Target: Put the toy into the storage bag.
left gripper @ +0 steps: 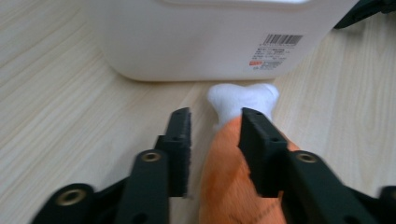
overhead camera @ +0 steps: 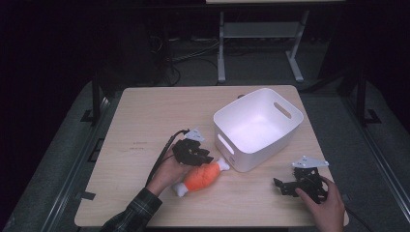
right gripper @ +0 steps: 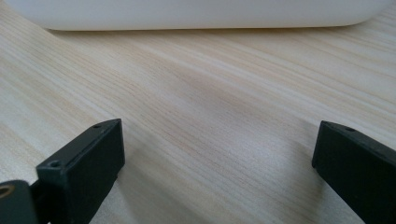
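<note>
While its jaws stand apart, the left hand-held gripper [left gripper: 215, 140] straddles the plush drumstick [left gripper: 238, 182]

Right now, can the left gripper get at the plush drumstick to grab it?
Probably yes. The left gripper is already at the plush drumstick, jaws open with the toy partly between them, and nothing blocks it; the white bin stands just beyond.
</note>
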Demonstrator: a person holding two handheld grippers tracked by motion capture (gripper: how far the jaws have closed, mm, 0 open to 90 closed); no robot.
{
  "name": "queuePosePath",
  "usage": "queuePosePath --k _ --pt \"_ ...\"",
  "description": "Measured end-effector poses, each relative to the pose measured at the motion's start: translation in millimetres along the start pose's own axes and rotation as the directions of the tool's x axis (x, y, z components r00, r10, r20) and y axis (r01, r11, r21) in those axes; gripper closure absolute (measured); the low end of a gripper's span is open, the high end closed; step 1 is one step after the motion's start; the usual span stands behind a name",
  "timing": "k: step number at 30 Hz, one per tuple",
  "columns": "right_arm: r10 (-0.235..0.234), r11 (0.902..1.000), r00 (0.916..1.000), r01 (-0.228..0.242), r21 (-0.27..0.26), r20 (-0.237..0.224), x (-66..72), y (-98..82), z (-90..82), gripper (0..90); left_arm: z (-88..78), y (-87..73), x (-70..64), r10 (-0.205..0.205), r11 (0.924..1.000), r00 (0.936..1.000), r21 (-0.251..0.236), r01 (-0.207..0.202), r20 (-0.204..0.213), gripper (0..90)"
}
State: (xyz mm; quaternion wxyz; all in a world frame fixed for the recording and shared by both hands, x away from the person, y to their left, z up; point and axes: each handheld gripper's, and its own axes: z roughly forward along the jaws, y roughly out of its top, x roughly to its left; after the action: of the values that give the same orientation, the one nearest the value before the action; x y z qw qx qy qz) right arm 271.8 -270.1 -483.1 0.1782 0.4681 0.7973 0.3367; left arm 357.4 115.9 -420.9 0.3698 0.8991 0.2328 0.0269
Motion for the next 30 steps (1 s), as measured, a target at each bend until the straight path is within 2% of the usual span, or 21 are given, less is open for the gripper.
queuePosePath --k 2,7,12,13,15,17,21,25,30 --pt "0.000 1.0000 1.0000 0.000 0.000 0.000 0.0 0.0 0.0 1.9 -4.6 0.3 -1.1 -0.010 0.9999 0.9999 0.004 0.010 0.004 54.7" --pt "0.000 1.0000 1.0000 0.000 0.000 0.000 0.0 0.0 0.0 1.9 -13.5 0.8 -4.3 -0.023 0.9997 0.9997 0.011 0.023 0.007 43.0" --pt "0.000 1.0000 1.0000 0.000 0.000 0.000 0.0 0.0 0.0 1.9 -17.3 -1.2 -10.0 -0.012 0.9978 0.9999 0.065 0.012 -0.003 28.7" --pt "0.001 1.0000 1.0000 -0.001 0.000 0.001 0.0 0.0 0.1 1.9 -17.1 -1.7 -11.5 -0.019 0.9978 0.9998 0.063 0.020 -0.006 27.0" --pt "0.000 1.0000 1.0000 0.000 0.000 0.001 0.0 0.0 0.1 1.9 -18.5 -2.0 -12.8 -0.006 0.9964 1.0000 0.084 0.007 -0.006 23.5" --pt "0.000 1.0000 1.0000 0.000 0.000 0.001 0.0 0.0 0.1 1.9 -17.8 -2.3 -15.6 -0.019 0.9956 0.9998 0.092 0.019 -0.002 18.8" --pt "0.000 1.0000 1.0000 0.000 0.000 0.001 0.0 0.0 0.1 1.9 -17.3 -2.6 -19.5 -0.021 0.9913 0.9997 0.131 0.019 0.012 14.7" --pt "0.000 1.0000 1.0000 0.000 0.000 0.001 0.0 0.0 0.0 1.9 -16.0 -3.8 -25.3 -0.002 0.9871 0.9999 0.160 0.000 0.013 13.4" --pt "-0.001 1.0000 1.0000 0.001 0.000 0.002 0.0 0.0 0.1 1.9 -12.2 -5.7 -28.8 0.006 0.9848 1.0000 0.174 -0.007 0.007 13.3"
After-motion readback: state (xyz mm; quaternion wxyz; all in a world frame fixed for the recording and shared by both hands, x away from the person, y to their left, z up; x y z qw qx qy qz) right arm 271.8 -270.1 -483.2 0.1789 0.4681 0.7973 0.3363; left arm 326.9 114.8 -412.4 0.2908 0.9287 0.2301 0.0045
